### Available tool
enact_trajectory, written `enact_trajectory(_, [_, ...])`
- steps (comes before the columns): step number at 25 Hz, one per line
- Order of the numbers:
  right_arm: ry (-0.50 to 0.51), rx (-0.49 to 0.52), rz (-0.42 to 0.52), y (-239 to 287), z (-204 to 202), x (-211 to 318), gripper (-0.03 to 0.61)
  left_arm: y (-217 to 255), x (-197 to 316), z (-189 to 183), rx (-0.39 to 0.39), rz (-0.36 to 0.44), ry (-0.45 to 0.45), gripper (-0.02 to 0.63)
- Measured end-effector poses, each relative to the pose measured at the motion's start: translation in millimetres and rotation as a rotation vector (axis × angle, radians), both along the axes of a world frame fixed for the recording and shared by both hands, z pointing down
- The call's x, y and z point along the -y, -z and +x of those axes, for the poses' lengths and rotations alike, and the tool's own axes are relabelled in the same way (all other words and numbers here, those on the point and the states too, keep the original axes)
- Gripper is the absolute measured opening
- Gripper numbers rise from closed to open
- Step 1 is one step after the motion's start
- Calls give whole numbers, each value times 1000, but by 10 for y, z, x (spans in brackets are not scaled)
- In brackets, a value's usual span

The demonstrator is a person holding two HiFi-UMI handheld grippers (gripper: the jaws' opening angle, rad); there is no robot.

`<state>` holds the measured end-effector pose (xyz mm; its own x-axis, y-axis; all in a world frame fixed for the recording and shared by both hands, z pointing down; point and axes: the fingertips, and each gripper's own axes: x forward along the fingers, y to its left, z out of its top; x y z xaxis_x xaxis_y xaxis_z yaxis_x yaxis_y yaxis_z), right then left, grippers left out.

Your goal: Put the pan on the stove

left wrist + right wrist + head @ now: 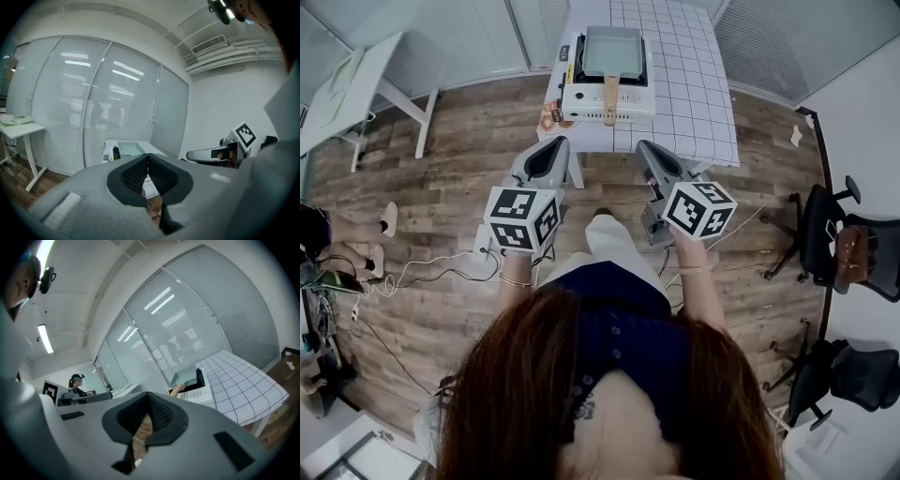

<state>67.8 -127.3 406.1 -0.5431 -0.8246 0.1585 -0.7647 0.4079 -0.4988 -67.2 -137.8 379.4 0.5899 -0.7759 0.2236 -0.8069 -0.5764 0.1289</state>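
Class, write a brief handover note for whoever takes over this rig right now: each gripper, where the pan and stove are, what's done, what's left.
Left gripper: shut, empty, held short of the table.
Right gripper: shut, empty, also short of the table.
Pan: sits on the stove at the table's near end, with its handle pointing toward the person.
Done: the pan looks placed.
Left: nothing obvious; perhaps check that it sits squarely.
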Motion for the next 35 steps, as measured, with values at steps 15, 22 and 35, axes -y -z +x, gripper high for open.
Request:
enact_trajectory(15, [-67, -158, 91, 156, -33, -405, 8, 106, -372, 81, 2, 45, -25, 11])
enact_trajectory(22, [-94, -180, 103, 212, -55, -550, 8, 139, -518, 83, 2, 61, -38, 11])
enact_trajectory(35, [-186, -228, 129, 263, -65, -805, 8, 131, -833, 93, 11, 89, -71, 11])
